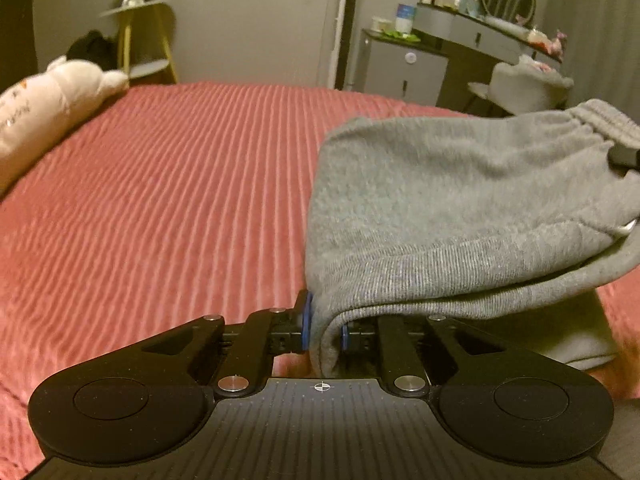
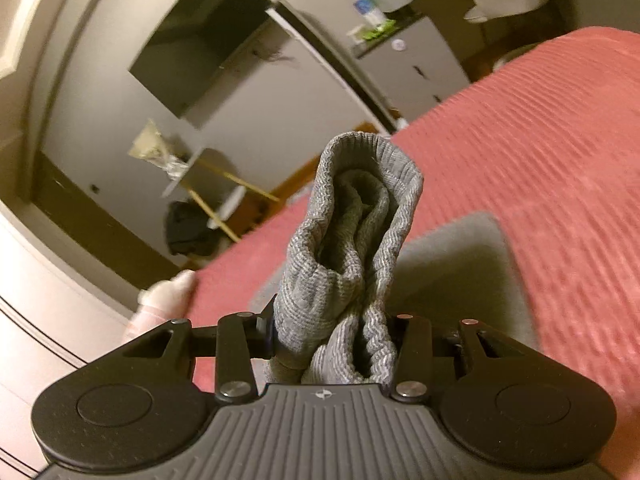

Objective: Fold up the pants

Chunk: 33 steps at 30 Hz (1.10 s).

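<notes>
over the bed's right edge, grey pants (image 1: 460,208) held by both grippers.
left gripper (image 1: 324,330) jaws clamp a folded edge; right gripper (image 2: 332,344) jaws pinch the bunched ribbed cuff (image 2: 360,200). soft, limp knit: grip hems.

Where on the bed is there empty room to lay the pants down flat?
The pink bedspread is bare between the plush toy and the grey pants, up to its far edge. The right side is crowded with the pants.

Folded grey pants (image 1: 460,200), lifted over bed
</notes>
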{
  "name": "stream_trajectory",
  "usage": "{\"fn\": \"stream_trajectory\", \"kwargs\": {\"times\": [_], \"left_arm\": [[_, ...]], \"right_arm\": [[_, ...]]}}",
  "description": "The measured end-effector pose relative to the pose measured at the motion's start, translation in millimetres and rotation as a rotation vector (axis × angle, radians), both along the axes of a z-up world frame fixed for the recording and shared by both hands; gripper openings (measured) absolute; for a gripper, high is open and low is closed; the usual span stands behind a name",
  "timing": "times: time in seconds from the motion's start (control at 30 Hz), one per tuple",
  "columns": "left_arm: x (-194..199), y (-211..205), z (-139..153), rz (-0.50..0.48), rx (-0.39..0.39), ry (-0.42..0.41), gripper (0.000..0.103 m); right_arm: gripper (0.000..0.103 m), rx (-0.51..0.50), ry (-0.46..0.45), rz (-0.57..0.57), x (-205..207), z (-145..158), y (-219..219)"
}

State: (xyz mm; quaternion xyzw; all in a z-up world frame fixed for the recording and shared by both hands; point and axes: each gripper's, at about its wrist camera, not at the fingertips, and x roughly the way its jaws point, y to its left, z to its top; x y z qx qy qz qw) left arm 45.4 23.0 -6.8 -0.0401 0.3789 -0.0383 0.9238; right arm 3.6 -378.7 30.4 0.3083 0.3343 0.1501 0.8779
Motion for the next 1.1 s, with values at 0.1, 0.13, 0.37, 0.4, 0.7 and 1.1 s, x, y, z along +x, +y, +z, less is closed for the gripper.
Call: {"fn": "stream_trajectory", "kwargs": {"times": [0.1,0.13,0.37,0.4,0.7,1.1], "left_arm": [[-1,-3,-2,0.000,0.031,0.008,0.016],[0,-2,-2,0.002,0.038,0.020,0.020],[-13,25,17,0.052,-0.092,0.166,0.053],[-16,30,25,0.057,-0.109,0.156,0.053],[17,4,56,0.000,-0.011,-0.090,0.072],[26,7,19,0.091,0.159,-0.042,0.068]], "right_arm": [[0.041,-0.009,0.023,-0.008,-1,-20,-6],[0.041,-0.009,0.027,-0.009,-2,-24,-7],[0.064,-0.332,0.124,-0.150,-17,-57,-11],[0.069,-0.391,0.117,-0.203,-24,-56,-14],[0.035,-0.487,-0.160,-0.168,-45,-28,32],[0.000,-0.501,-0.033,-0.088,-34,-48,49]]}}
